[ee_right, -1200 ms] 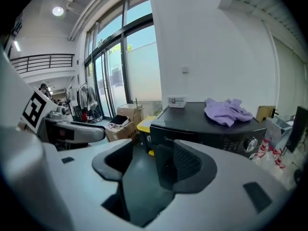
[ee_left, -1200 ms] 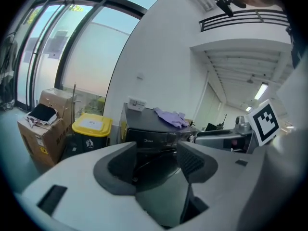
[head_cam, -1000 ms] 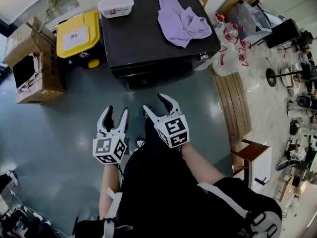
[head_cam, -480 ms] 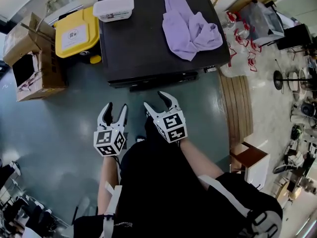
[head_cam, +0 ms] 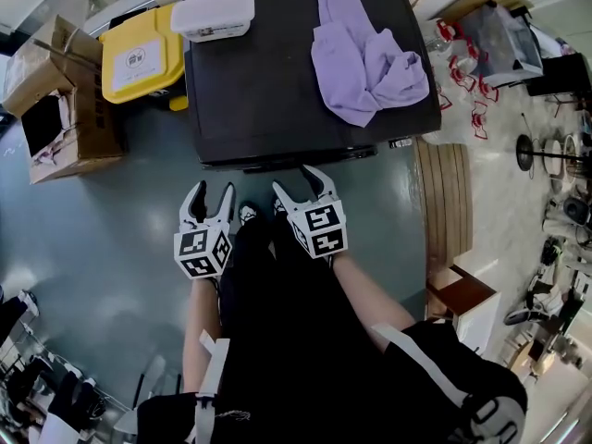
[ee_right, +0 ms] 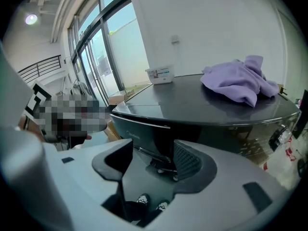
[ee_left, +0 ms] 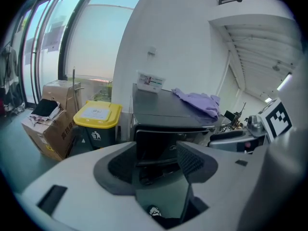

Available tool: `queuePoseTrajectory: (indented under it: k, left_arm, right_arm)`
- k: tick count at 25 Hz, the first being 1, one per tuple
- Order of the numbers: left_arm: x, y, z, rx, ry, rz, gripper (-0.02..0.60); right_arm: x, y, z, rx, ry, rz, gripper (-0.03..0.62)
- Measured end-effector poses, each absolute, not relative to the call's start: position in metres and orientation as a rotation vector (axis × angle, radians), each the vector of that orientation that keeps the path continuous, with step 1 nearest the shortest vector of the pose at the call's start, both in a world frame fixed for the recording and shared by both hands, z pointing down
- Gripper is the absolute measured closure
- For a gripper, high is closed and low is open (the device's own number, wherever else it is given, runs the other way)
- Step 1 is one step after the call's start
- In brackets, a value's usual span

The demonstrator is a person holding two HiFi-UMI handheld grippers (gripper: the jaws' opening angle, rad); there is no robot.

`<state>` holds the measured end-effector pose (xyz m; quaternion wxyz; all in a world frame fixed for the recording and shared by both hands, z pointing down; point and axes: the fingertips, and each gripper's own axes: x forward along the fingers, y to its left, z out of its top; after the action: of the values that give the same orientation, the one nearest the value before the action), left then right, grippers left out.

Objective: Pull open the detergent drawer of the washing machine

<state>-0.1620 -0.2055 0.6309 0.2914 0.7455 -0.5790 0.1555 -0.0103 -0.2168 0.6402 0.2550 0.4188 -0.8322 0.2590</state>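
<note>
your left gripper [head_cam: 211, 195] and right gripper [head_cam: 296, 183] both hold their jaws wide apart with nothing between them. they sit side by side, near the front of the dark washing machine [head_cam: 268, 81]. its detergent drawer can't be picked out on that dark front. a purple cloth [head_cam: 370, 63] and a white box [head_cam: 218, 14] lie on its top.

Tall windows [ee_left: 72, 37] stand beside a white wall [ee_left: 183, 42] above glossy grey-green floor [head_cam: 102, 239].

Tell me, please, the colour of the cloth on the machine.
The cloth is lilac; right gripper view shows it best.
</note>
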Motion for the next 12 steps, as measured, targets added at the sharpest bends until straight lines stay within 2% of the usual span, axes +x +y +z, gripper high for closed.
queuePoseTrajectory:
  k: [12]
  left_arm:
    - [-0.178, -0.228, 0.654, 2.023, -1.463, 0.427, 0.316]
  right_arm:
    - [-0.016, -0.239, 0.648, 1.265, -2.191, 0.682, 0.321]
